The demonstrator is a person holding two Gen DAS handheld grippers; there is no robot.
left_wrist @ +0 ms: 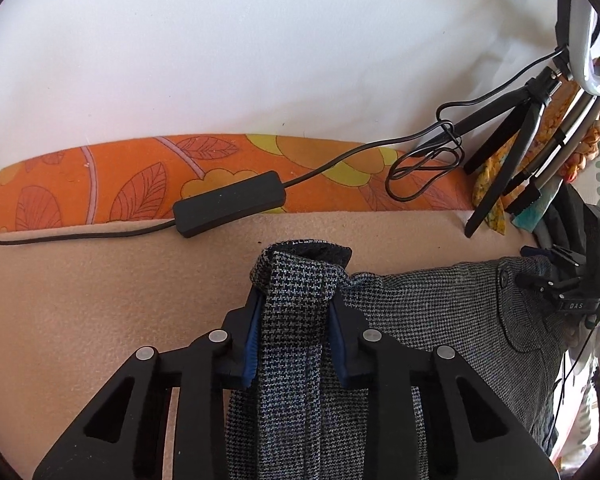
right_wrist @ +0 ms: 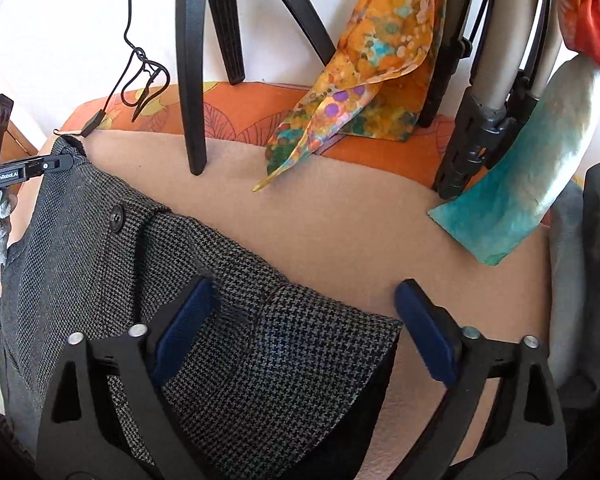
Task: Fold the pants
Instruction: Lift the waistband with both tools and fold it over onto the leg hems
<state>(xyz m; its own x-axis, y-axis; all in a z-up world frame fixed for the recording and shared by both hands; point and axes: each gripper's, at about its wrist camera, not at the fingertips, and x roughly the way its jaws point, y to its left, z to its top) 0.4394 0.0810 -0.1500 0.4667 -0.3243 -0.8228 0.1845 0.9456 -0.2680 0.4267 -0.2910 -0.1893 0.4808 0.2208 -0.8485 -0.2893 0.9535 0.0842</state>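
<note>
The pants (left_wrist: 440, 308) are grey houndstooth cloth lying on a beige blanket (left_wrist: 99, 300). My left gripper (left_wrist: 295, 300) is shut on a bunched fold of the pants, which rises between its blue pads. In the right wrist view the pants (right_wrist: 219, 320) spread from the lower middle to the left, with a black button (right_wrist: 117, 214) showing. My right gripper (right_wrist: 304, 304) is open, its fingers standing on either side of the waistband corner. The left gripper shows at the far left of that view (right_wrist: 27, 168), holding the pants' far end.
A black cable with an inline box (left_wrist: 227, 204) lies across an orange floral sheet (left_wrist: 79, 184). Black tripod legs (right_wrist: 191, 80) stand at the blanket's back edge. A colourful scarf (right_wrist: 364, 72) and a teal cloth (right_wrist: 516, 192) hang down. Dark clothing (right_wrist: 596, 280) lies at right.
</note>
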